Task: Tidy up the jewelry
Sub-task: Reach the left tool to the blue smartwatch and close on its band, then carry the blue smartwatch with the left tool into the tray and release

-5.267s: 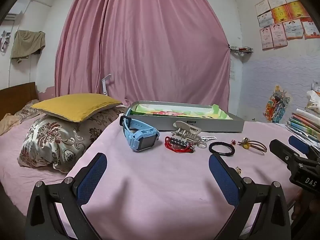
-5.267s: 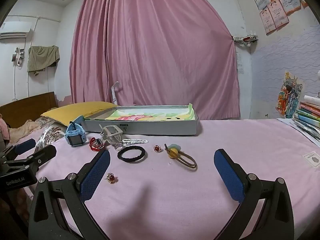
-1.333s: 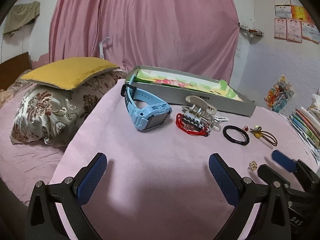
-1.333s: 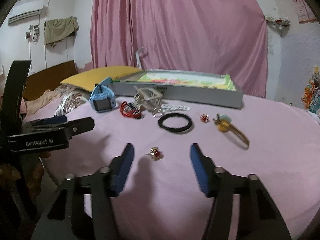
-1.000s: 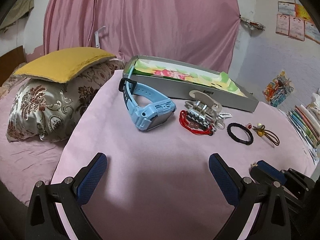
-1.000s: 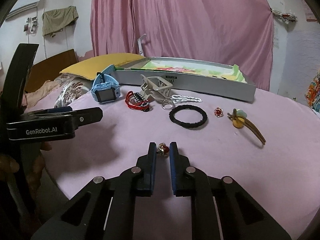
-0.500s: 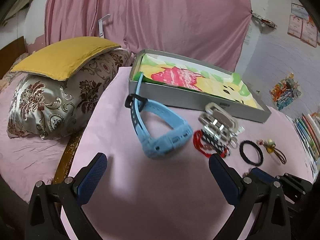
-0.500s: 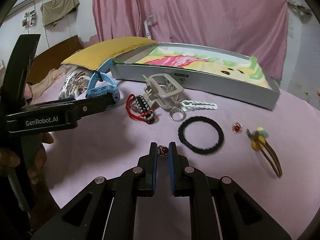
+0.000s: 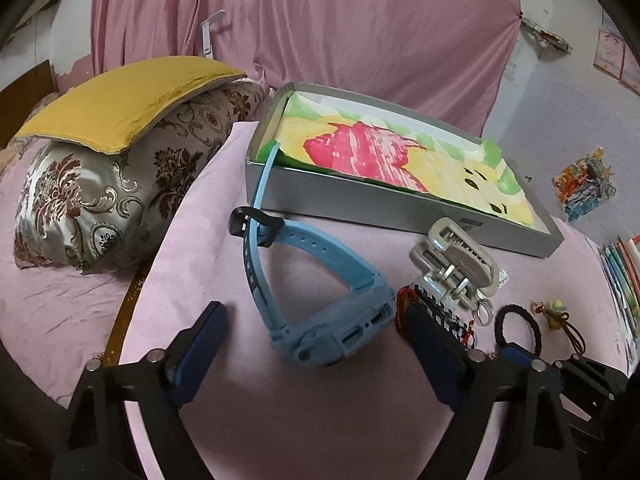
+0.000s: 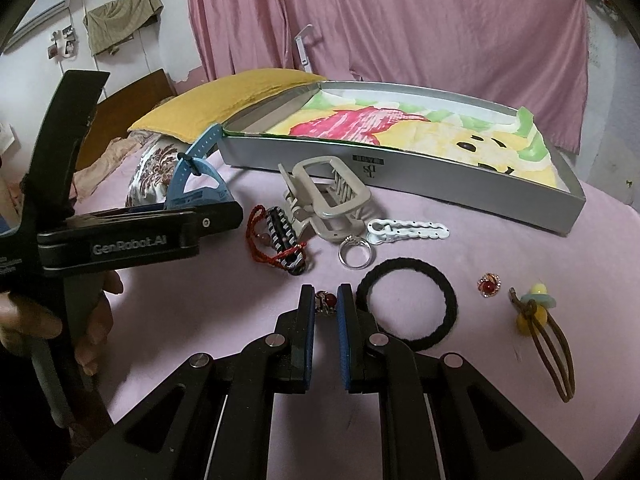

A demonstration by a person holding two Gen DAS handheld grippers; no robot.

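My right gripper (image 10: 325,300) is shut on a small red-stone earring (image 10: 327,300) and holds it above the pink cloth, beside the black hair tie (image 10: 406,304). My left gripper (image 9: 316,344) is open, its fingers on either side of the blue watch (image 9: 320,300), which lies on the cloth. A grey tray (image 10: 400,184) with a colourful lining stands behind. On the cloth lie a grey hair claw (image 10: 324,196), a red-and-black bracelet (image 10: 280,240), a silver ring (image 10: 356,256), a white chain clip (image 10: 408,230), a second red earring (image 10: 489,284) and a brown hair tie with a yellow bead (image 10: 540,320).
Two pillows (image 9: 100,160), yellow on patterned, lie left of the table on the bed. A pink curtain (image 9: 320,32) hangs behind. Books (image 9: 624,264) are stacked at the right edge. The left gripper's body (image 10: 120,236) reaches in from the left in the right wrist view.
My right gripper closed on the red earring and lifted it toward the hair tie. My left gripper moved forward until its open fingers straddle the blue watch.
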